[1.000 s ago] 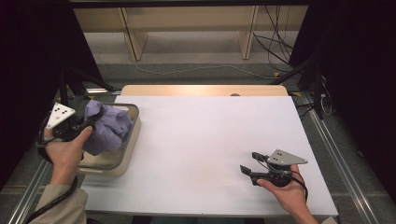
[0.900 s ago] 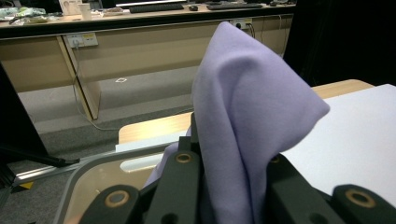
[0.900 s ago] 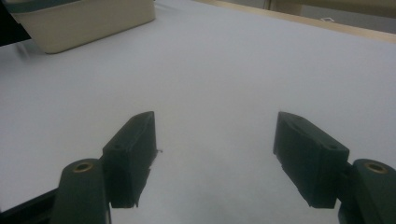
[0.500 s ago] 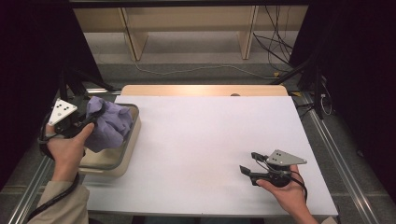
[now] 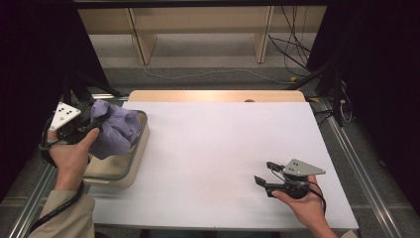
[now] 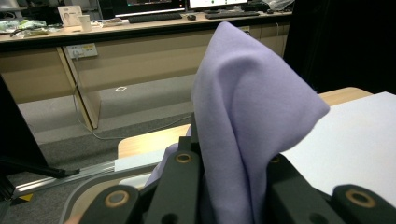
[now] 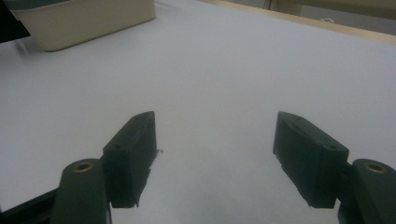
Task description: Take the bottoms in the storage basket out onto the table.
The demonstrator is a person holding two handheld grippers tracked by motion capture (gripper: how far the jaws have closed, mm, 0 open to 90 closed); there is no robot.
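Clamping a soft lilac cloth (image 5: 116, 131), left gripper (image 5: 94, 119) pinched tight on a fold, above the left edge of the table, over a shallow basin (image 5: 130, 166). Cloth matte, fleecy-looking knit, no print, bunched into rounded folds; draped in the left gripper view as a tall smooth peak (image 6: 252, 107) rising between the black jaws, hanging edge on the right, shaded creases down the middle. Lower part of the cloth slumped inside the basin, rest lifted clear of the rim. Basin cream plastic, rounded-rectangle shape, grey rim band, glossy sides, sitting at the table's left edge near the front-left corner; same cream wall seen far off in the right gripper view (image 7: 88, 23). Table top (image 5: 223, 148) flat, white, matte sheet with a pale wood strip along the far edge. Right gripper (image 5: 265, 173) resting low near the front-right corner, well apart from the cloth, jaws spread wide with nothing between; black blocky pads (image 7: 133, 154), brass-coloured pins at the joints, grey three-cornered plate on top.
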